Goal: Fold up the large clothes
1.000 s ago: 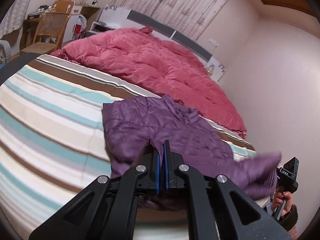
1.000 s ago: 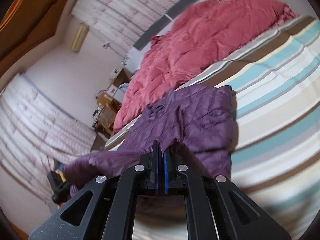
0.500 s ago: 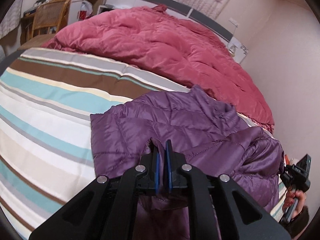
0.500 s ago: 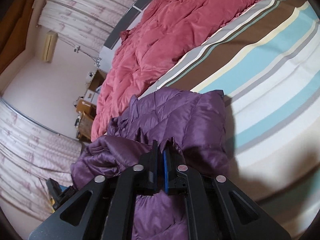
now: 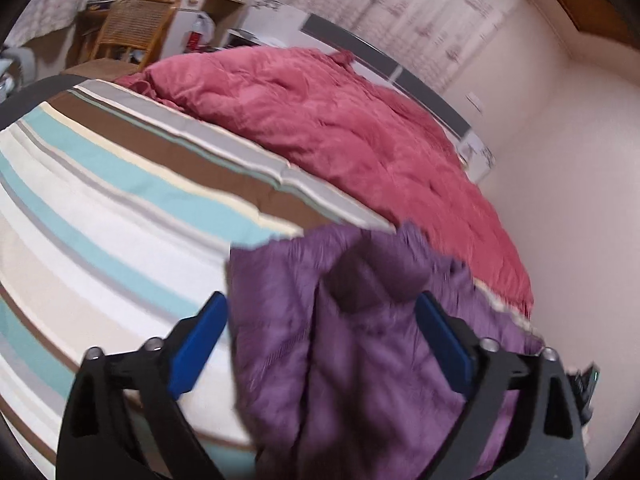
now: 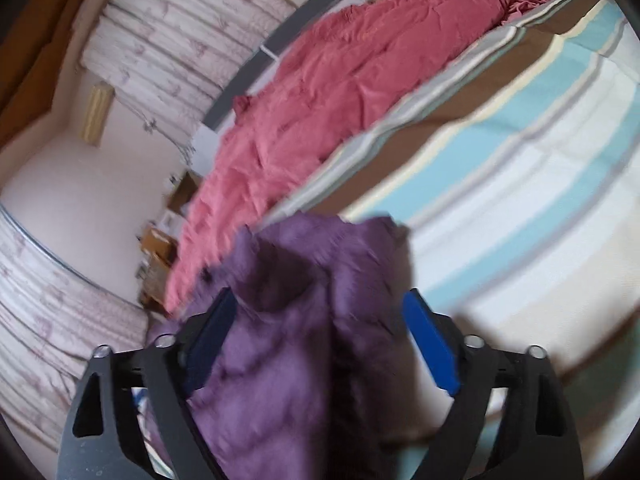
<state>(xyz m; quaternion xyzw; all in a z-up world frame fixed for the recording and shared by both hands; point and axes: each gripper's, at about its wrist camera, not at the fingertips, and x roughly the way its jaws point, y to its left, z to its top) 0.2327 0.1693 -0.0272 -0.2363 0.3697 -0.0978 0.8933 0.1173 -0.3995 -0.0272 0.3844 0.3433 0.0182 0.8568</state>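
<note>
On the striped bed [image 5: 120,208] lay a purple puffer jacket [image 5: 360,352], soft, light and slippery; both the left gripper [image 5: 320,340] and right gripper [image 6: 320,344] were opening around it, best regripped at the hem.

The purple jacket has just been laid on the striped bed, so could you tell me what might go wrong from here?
1. The purple jacket lies bunched near the striped bedspread's near edge; it may slide off.
2. Both tongs are opening with fabric between the pads: left tongs, right tongs. A pad could snag it on pulling back.
3. The puffy fold may spring open unpressed.
</note>
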